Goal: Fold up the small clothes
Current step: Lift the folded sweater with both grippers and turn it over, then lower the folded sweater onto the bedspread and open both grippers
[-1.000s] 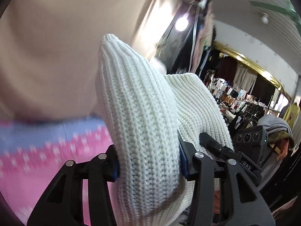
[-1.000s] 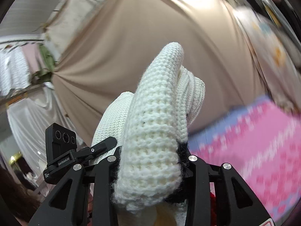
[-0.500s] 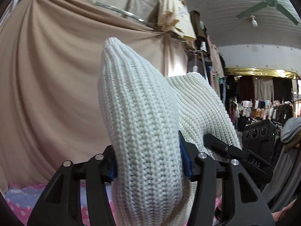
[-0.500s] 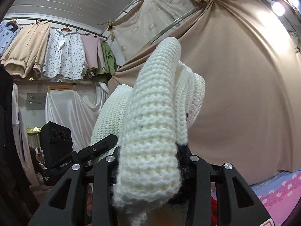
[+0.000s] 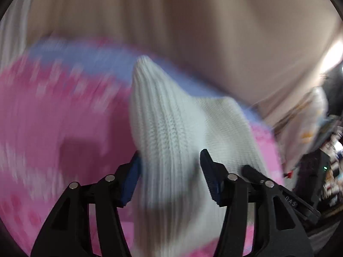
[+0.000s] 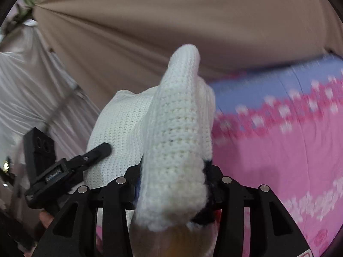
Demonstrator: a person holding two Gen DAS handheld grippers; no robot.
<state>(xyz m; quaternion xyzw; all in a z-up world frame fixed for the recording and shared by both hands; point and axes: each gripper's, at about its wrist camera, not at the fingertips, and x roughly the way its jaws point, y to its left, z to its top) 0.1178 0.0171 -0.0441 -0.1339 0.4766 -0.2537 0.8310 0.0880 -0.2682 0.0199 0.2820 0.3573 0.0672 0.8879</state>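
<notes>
With the left tool (image 5: 170, 167) and right tool (image 6: 173, 182) both clamped on the white knit (image 6: 178, 128), we lower it evenly, taut, onto the pink sheet (image 6: 278, 150)

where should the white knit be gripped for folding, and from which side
By its bunched edges, one in each gripper, as now: the white knit garment is pinched by the left gripper and the right gripper, each coming from the near side. The thick knit bunches into a ridge that fills the jaws, so a deep pinch likely holds.

White knit garment (image 5: 171, 132) bunched, held above pink sheet.
</notes>
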